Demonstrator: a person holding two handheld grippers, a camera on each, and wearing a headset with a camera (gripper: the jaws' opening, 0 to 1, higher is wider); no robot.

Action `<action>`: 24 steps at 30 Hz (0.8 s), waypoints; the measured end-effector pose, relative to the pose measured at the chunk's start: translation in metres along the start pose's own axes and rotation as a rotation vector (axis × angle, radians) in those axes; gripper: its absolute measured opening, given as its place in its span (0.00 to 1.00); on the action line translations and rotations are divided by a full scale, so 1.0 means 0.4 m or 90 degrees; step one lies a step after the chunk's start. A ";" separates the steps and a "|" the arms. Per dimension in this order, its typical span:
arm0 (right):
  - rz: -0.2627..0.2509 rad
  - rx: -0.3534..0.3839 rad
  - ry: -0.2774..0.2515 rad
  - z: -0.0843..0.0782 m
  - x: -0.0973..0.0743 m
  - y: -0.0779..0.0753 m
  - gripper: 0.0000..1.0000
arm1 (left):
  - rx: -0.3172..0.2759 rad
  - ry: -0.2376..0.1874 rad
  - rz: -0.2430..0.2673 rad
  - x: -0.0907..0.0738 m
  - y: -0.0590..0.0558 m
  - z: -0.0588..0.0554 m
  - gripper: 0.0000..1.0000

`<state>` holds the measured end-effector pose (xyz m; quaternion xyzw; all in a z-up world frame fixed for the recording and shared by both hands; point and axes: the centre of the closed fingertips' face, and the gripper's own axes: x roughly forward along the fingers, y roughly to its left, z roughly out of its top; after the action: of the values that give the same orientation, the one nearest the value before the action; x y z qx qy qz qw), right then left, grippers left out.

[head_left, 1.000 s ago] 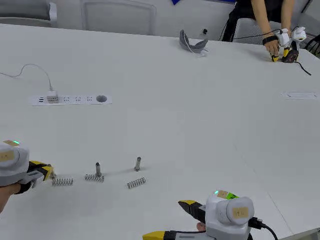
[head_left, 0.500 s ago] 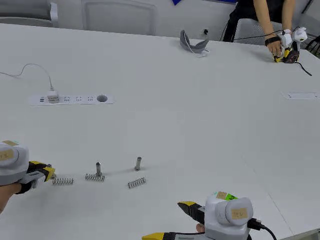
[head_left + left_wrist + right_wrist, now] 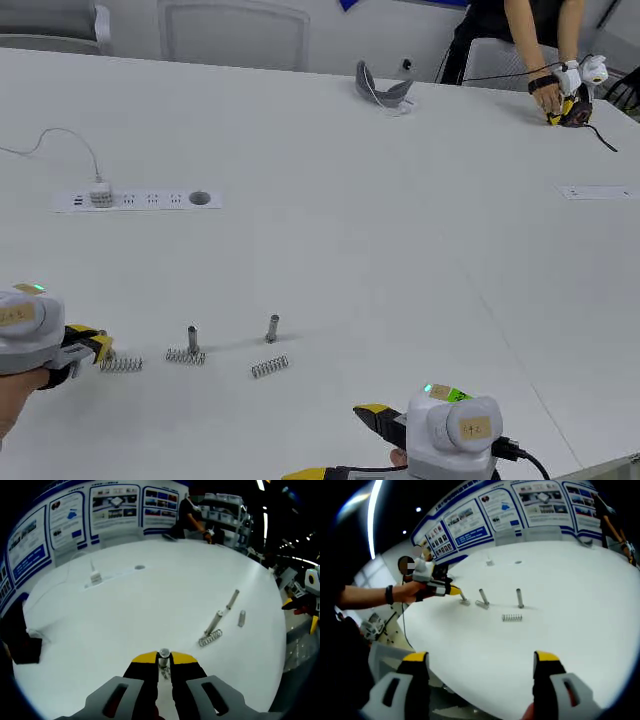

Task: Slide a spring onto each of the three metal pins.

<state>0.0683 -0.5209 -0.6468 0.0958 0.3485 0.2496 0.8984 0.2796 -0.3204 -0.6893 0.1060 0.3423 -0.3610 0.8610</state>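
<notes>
I have my left gripper [image 3: 163,662] pinched tight on a metal pin [image 3: 163,654], and my right gripper [image 3: 481,656] spread wide over the white table [image 3: 570,595].

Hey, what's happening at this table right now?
A person holds two grippers. The left gripper is shut on one metal pin. Two other pins stand upright nearby, and three springs lie flat on the table. The right gripper hangs open, holding nothing.

White table [image 3: 400,250] w/ power strip [image 3: 140,200], 2 upright pins [image 3: 272,327] & springs [image 3: 269,367].
</notes>
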 end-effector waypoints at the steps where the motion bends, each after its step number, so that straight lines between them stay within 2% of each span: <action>1: 0.000 -0.001 0.000 0.001 0.000 0.000 0.87 | 0.002 0.000 -0.002 0.001 -0.006 0.001 0.08; 6: 0.001 -0.001 0.000 0.001 0.000 0.001 0.87 | 0.011 0.001 -0.014 0.006 -0.024 0.004 0.08; 17: 0.005 -0.001 0.002 -0.001 0.005 0.009 0.87 | 0.025 0.006 -0.024 0.004 -0.044 0.001 0.08; 24: 0.005 -0.001 0.002 0.000 0.006 0.009 0.87 | 0.013 0.009 -0.032 0.001 -0.054 -0.003 0.08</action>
<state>0.0684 -0.5164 -0.6470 0.0963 0.3492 0.2535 0.8969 0.2641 -0.3357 -0.6889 0.1090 0.3474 -0.3853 0.8480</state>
